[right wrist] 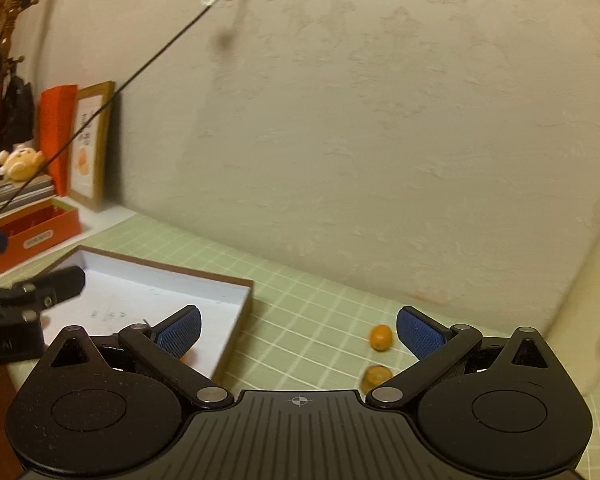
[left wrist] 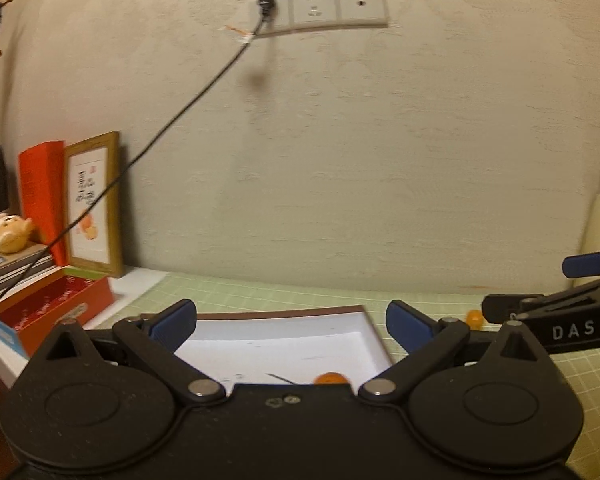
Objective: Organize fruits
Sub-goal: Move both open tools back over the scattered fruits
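Observation:
A shallow white tray with a brown rim [left wrist: 370, 334] [right wrist: 242, 300] lies on the green grid mat. One small orange fruit [left wrist: 331, 378] rests inside it, half hidden by my left gripper's body. My left gripper [left wrist: 291, 324] hovers open above the tray, nothing between its blue pads. In the right wrist view, two small orange fruits [right wrist: 381, 337] [right wrist: 376, 376] lie on the mat to the right of the tray. My right gripper [right wrist: 298, 332] is open above the mat, the fruits just inside its right finger. One of these fruits [left wrist: 474, 318] also shows in the left wrist view.
An open red box [left wrist: 52, 312] [right wrist: 36, 236], a framed picture [left wrist: 94, 204] and a plush toy [left wrist: 6, 232] stand at the back left against the wall. A black cable [left wrist: 172, 124] hangs from a wall socket [left wrist: 324, 10]. A cream object [right wrist: 580, 308] stands at the right.

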A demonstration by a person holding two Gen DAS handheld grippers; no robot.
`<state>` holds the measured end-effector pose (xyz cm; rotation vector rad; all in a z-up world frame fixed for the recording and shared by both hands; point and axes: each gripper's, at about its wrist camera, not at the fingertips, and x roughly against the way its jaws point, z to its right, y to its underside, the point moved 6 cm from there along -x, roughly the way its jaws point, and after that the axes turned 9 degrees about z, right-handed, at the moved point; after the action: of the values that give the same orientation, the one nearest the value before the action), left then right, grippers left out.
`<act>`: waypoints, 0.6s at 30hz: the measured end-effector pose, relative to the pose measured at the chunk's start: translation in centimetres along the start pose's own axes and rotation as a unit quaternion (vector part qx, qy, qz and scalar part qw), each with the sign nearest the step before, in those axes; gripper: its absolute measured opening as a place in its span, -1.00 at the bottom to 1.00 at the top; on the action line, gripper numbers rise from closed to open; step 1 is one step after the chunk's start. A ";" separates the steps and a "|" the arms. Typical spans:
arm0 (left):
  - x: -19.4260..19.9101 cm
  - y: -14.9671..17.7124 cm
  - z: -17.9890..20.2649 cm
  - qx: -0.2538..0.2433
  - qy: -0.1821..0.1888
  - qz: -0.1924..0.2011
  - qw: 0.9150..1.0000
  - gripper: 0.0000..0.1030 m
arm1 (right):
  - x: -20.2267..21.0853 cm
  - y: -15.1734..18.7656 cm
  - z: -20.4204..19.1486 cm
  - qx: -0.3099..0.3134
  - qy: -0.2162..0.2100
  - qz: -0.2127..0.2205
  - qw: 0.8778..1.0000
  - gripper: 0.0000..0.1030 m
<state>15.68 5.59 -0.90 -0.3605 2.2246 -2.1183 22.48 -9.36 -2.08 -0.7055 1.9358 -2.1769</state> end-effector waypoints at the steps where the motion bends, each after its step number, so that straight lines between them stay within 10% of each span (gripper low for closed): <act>1: 0.0 0.0 0.5 -0.001 0.006 0.000 1.000 0.85 | 0.2 0.1 0.5 -0.002 0.007 -0.002 1.000 1.00; 18: -1.9 3.3 6.0 -0.008 0.078 -0.071 0.994 0.39 | 0.9 3.4 6.0 -0.031 0.045 -0.079 0.995 0.99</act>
<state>18.27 0.23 -4.75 -0.3781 2.3682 -2.2742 23.59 -15.71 -4.80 -0.8088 2.0651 -2.2855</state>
